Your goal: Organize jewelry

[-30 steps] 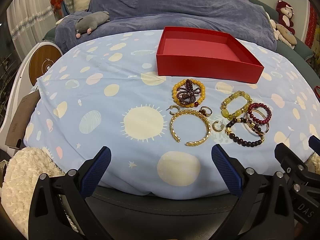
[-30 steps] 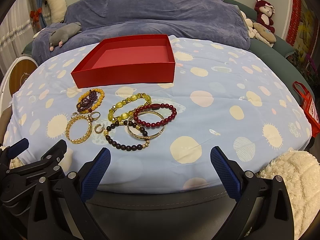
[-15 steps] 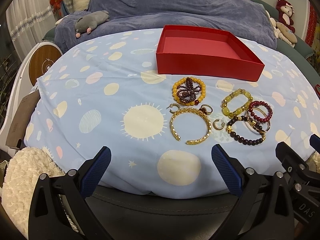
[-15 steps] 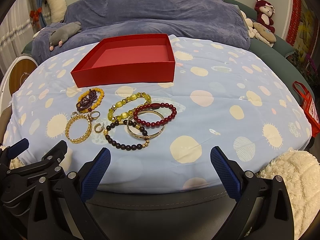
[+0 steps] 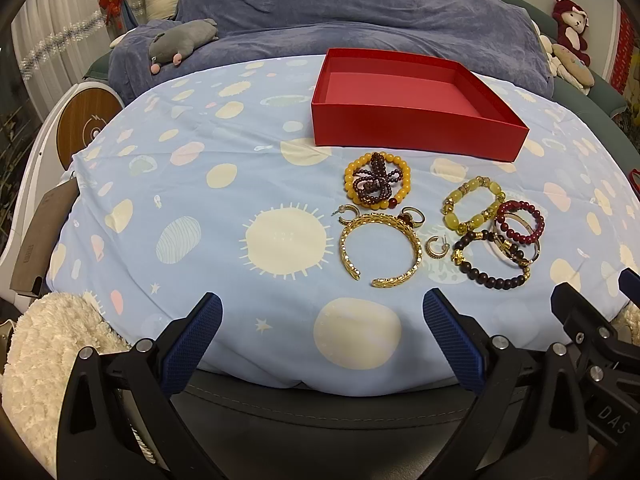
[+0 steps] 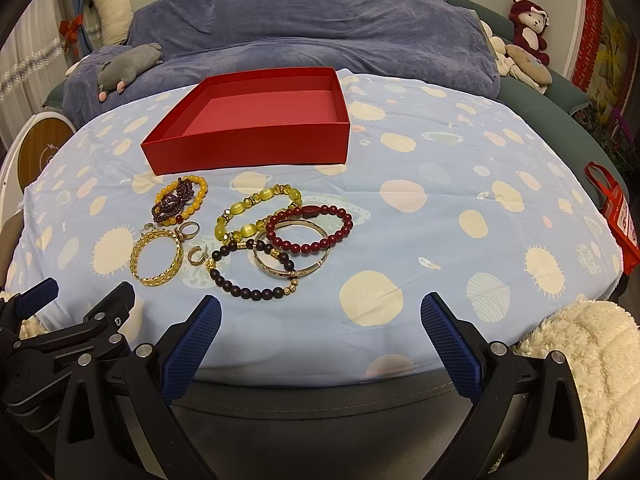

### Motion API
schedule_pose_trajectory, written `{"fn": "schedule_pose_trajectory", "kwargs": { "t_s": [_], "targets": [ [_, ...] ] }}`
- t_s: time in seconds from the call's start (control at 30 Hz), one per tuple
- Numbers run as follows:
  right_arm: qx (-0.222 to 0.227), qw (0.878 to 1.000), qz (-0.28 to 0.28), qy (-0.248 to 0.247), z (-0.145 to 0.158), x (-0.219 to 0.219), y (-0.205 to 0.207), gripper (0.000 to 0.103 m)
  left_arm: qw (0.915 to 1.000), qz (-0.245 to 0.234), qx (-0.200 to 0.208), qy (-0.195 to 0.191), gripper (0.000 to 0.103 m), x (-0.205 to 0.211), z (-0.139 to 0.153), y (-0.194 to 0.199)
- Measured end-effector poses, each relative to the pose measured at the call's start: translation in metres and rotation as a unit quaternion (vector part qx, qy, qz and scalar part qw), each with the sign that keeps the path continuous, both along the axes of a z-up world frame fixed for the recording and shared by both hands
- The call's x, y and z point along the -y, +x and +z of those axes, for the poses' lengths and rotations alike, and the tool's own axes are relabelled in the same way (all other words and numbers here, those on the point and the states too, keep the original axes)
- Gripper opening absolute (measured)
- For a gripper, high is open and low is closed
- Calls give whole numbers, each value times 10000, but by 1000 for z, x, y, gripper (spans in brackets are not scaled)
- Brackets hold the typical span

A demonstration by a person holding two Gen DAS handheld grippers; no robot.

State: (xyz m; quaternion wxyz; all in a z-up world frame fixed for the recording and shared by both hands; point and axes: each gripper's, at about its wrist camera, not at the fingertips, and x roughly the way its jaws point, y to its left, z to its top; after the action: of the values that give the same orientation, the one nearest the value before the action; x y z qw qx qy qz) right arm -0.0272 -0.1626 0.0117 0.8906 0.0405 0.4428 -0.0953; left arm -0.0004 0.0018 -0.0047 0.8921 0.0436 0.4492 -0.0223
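An empty red box (image 5: 416, 98) (image 6: 256, 120) stands on the blue patterned cloth. In front of it lie several pieces of jewelry: an orange bead bracelet with a dark bead cluster (image 5: 377, 186) (image 6: 180, 200), a gold open cuff (image 5: 380, 251) (image 6: 155, 257), a yellow-green bead bracelet (image 5: 472, 205) (image 6: 256, 210), a red bead bracelet (image 5: 520, 222) (image 6: 310, 228), a dark bead bracelet (image 5: 490, 266) (image 6: 252, 276), a thin bangle (image 6: 292, 254), small rings and hoop earrings (image 5: 434, 246). My left gripper (image 5: 320, 340) and right gripper (image 6: 320, 340) are both open and empty, at the near edge.
A blue-grey blanket (image 5: 360, 4) and a grey plush toy (image 5: 180, 40) lie behind the box. Fluffy cream fabric sits at the near left (image 5: 44, 352) and near right (image 6: 588, 352). A red bag (image 6: 612, 216) hangs at the right. Stuffed toys (image 6: 528, 32) sit at the back right.
Both views have shifted very slightly toward the jewelry. Nothing on the cloth has moved and both grippers stay open.
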Motion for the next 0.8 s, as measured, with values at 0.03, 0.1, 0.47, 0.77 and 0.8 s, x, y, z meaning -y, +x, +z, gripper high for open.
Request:
{"fn": "schedule_pose_trajectory", "kwargs": {
  "t_s": [0.03,0.1,0.47,0.77,0.8],
  "targets": [
    [-1,10000,0,-5,0,0,0,96,10000,0,-6,-1,96,0,0,0],
    [-2,10000,2,-4,0,0,0,96,10000,-1,-20,-10,96,0,0,0],
    [-3,10000,1,-8,0,0,0,96,10000,-2,-28,-7,96,-1,0,0],
    [-8,10000,0,-5,0,0,0,96,10000,5,-57,-12,96,-1,-1,-1],
    [-8,10000,0,-7,0,-1,0,96,10000,5,-59,-18,96,-1,-1,0]
  ]
}}
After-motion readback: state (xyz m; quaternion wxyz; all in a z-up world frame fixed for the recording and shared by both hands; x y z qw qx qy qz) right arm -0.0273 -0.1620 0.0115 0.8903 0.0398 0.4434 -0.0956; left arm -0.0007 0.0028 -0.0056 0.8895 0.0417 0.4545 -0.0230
